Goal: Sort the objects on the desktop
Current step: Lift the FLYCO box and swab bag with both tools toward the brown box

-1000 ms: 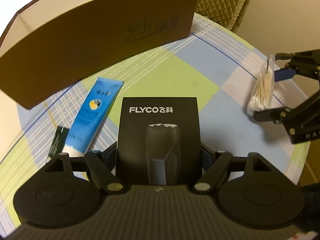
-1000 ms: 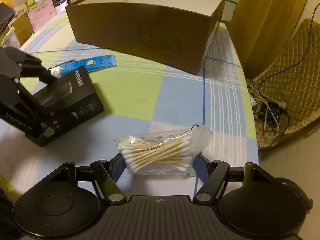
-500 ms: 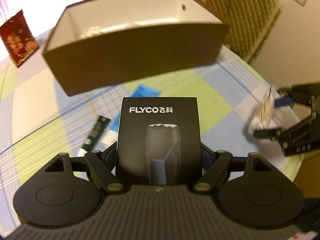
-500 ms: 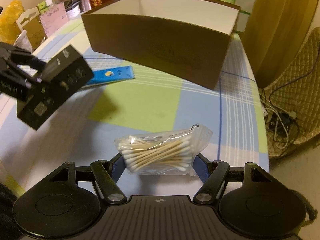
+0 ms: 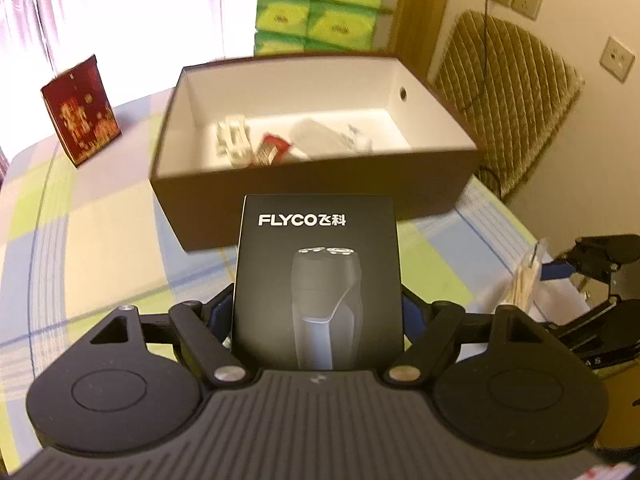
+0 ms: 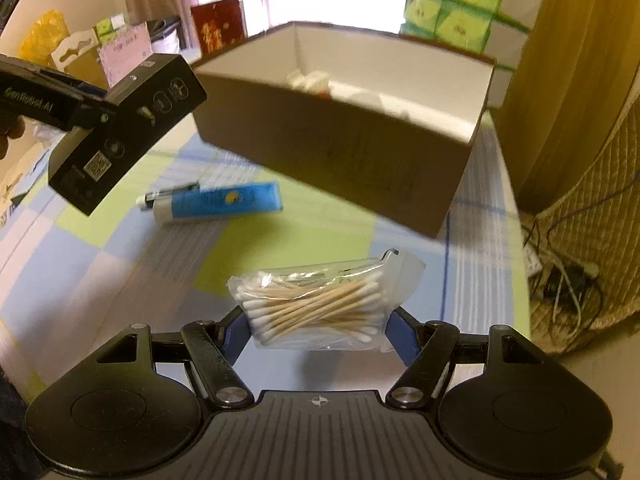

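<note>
My left gripper (image 5: 318,308) is shut on a black FLYCO shaver box (image 5: 318,280) and holds it in the air in front of the brown cardboard box (image 5: 312,196). The shaver box (image 6: 124,132) also shows in the right wrist view, well above the table. My right gripper (image 6: 316,330) is shut on a clear bag of cotton swabs (image 6: 316,304), raised above the table. The brown box (image 6: 340,148) is open, white inside, with several small items (image 5: 288,140) in it. A blue tube (image 6: 224,204) lies on the checked tablecloth.
A dark pen-like item (image 6: 168,196) lies beside the tube. A red packet (image 5: 80,112) stands left of the box. Green tissue packs (image 5: 320,4) are stacked behind it. A quilted chair (image 5: 508,96) and cables (image 6: 568,280) are to the right, past the table edge.
Both grippers have risen with their loads. The left one lifted the shaver box off the table and now sees into the brown box.
</note>
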A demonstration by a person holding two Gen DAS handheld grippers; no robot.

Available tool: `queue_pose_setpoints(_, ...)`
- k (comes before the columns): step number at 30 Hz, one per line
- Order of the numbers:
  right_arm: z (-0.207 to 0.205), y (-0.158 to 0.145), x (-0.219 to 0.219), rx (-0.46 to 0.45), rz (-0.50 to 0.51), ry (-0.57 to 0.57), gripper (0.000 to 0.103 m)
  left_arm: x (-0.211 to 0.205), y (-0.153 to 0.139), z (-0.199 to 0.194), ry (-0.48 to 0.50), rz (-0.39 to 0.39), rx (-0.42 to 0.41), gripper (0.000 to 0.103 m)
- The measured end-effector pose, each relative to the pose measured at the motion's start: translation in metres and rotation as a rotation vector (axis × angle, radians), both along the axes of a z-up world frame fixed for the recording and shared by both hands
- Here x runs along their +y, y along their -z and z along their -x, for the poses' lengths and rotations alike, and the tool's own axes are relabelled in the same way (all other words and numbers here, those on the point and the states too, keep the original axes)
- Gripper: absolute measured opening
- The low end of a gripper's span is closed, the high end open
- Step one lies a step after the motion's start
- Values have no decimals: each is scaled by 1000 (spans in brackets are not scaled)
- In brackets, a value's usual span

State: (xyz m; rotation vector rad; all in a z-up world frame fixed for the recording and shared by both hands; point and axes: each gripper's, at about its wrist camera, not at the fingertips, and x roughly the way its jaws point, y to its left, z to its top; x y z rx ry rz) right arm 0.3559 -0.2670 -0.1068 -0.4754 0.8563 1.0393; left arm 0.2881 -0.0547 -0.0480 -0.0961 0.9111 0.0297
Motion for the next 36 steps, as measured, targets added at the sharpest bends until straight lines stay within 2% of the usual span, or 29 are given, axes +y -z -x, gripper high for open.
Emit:
queue_pose_setpoints(8, -23, -24, 8, -42, -48, -7, 68, 25, -38, -34, -53, -34, -104, 76)
queue_pose_setpoints(15, -48, -48, 20, -114, -80, -28, 68, 32, -52, -63, -63, -63, -134, 76)
queue_pose_setpoints(23, -83, -72, 47, -177, -126, -42, 68, 40, -50, -92, -78, -77, -137, 76)
queue_pose_setpoints(29, -110, -73, 77, -192, -119, -42, 68, 51, -45, -125, -91, -99, -124, 76)
queue_pose_setpoints(36, -131, -66, 100, -197, -76, -60, 68, 64, -26, -158, -103, -120, -77, 76)
